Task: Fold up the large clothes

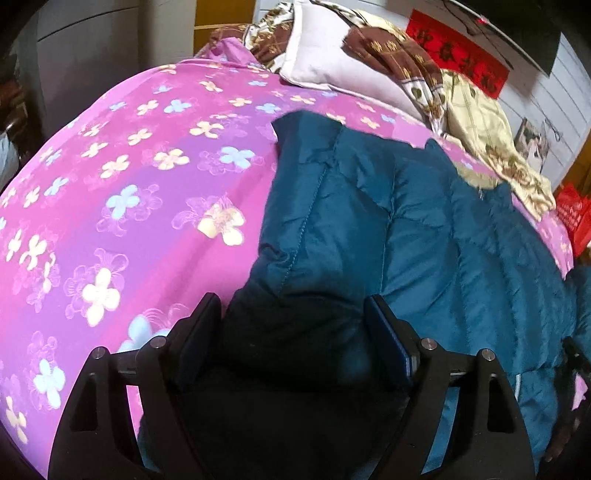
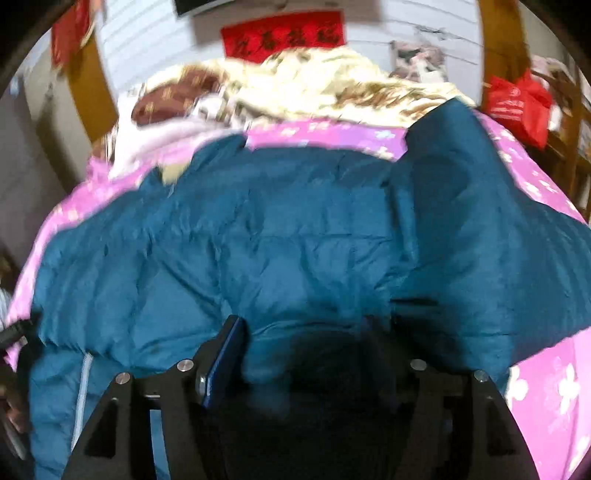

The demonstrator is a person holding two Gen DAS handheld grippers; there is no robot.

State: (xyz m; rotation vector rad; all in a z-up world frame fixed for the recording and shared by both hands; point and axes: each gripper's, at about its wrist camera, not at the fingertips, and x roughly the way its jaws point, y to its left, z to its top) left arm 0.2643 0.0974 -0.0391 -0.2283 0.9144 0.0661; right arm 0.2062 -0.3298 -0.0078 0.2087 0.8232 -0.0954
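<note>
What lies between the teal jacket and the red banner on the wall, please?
In the right wrist view, pink floral bedspread, then a cream-and-brown quilt, separates the jacket from the banner.

Left of the teal jacket (image 1: 424, 221), the pink floral bedspread (image 1: 129, 177) lay bare and open to a passing hand. Farther back, a white pillow (image 1: 325, 55) and a crumpled cream-and-brown quilt (image 1: 476, 122) blocked the way. A red bag (image 2: 517, 103) crowded the bed's right edge.
</note>
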